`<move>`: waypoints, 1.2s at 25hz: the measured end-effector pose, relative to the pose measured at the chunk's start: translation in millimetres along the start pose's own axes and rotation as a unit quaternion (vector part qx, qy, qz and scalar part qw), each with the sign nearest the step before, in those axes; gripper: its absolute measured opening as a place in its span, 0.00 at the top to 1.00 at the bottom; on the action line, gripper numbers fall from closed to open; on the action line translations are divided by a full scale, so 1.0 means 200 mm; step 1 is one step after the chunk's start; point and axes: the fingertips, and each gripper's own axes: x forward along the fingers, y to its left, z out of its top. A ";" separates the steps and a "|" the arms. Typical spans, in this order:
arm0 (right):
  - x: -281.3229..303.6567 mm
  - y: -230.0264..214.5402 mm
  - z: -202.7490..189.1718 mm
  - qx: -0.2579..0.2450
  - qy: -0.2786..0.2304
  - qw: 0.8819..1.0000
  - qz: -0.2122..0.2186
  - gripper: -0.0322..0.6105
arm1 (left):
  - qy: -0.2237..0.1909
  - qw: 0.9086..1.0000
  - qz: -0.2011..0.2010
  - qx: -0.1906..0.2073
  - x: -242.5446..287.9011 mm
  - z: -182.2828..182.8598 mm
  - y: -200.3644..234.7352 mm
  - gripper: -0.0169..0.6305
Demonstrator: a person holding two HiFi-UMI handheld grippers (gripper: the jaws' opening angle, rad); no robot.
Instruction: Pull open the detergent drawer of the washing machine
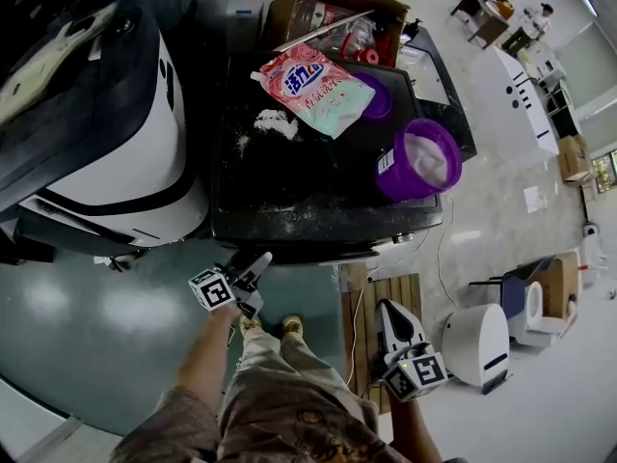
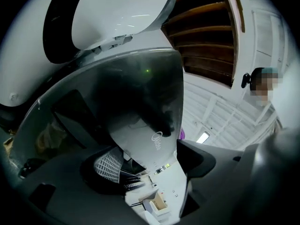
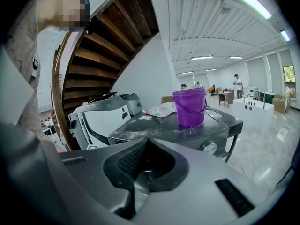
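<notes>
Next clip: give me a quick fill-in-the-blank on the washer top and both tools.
The bucket on the washing machine is ___.
White ___ is spilled beside the pink detergent bag.
The left tool has its jaws ___.
The right tool has its jaws ___.
Missing words: purple; powder; open; shut.

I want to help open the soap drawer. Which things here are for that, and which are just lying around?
For the job: washing machine, left tongs.
Lying about: detergent bag, purple bucket, cardboard box, spilled powder.
</notes>
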 end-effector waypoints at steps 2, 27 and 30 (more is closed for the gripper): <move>0.00 0.00 0.00 -0.003 0.001 1.000 0.000 0.95 | -0.008 1.000 -0.002 -0.006 0.00 0.01 0.00 0.40; -0.08 -0.02 -0.05 -0.001 0.011 1.000 -0.007 0.95 | -0.075 0.990 -0.077 -0.087 0.03 0.02 -0.03 0.43; -0.11 -0.02 -0.05 -0.003 0.011 1.000 -0.010 0.94 | -0.082 0.989 -0.082 -0.087 0.03 0.02 -0.03 0.45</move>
